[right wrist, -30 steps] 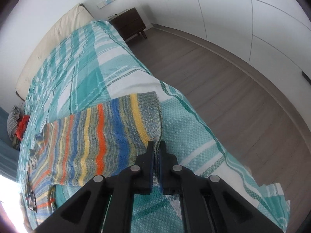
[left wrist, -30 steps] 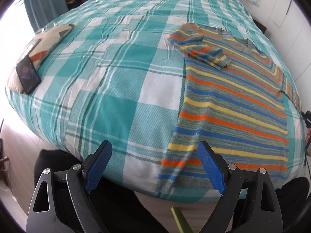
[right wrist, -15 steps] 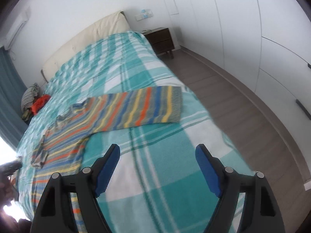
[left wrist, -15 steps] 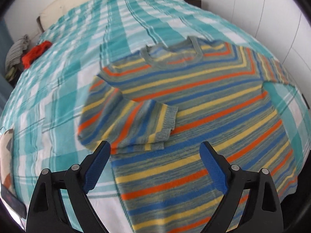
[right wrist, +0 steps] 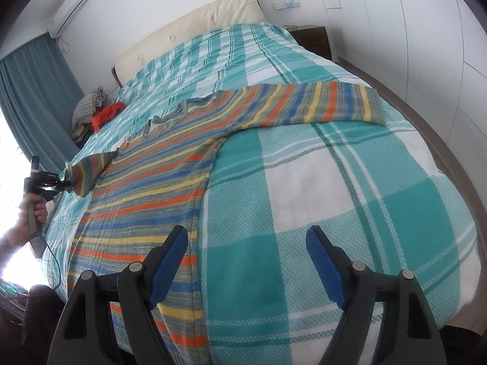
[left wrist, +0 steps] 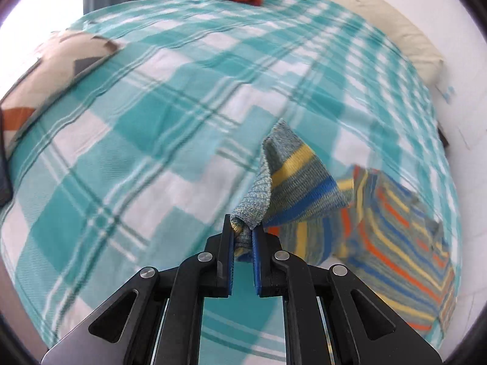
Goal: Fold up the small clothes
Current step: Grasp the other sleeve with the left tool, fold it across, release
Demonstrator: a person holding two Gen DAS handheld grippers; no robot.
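Observation:
A striped knit sweater in orange, blue, yellow and grey lies flat on the teal plaid bed. My left gripper is shut on the cuff of its left sleeve and holds the sleeve lifted off the bed. The left gripper also shows in the right wrist view, at the sweater's far left. The other sleeve lies stretched out to the right. My right gripper is open and empty, above the sweater's hem and near the bed's front edge.
A patterned cushion and a dark phone lie at the bed's left side. Red clothing and a checked pile sit near the headboard. A nightstand and white wardrobe doors stand to the right.
My left gripper has closed on the folded-in sleeve cuff and pulled it outward to the left. My right gripper, open half a second ago, has swung back over the hem.

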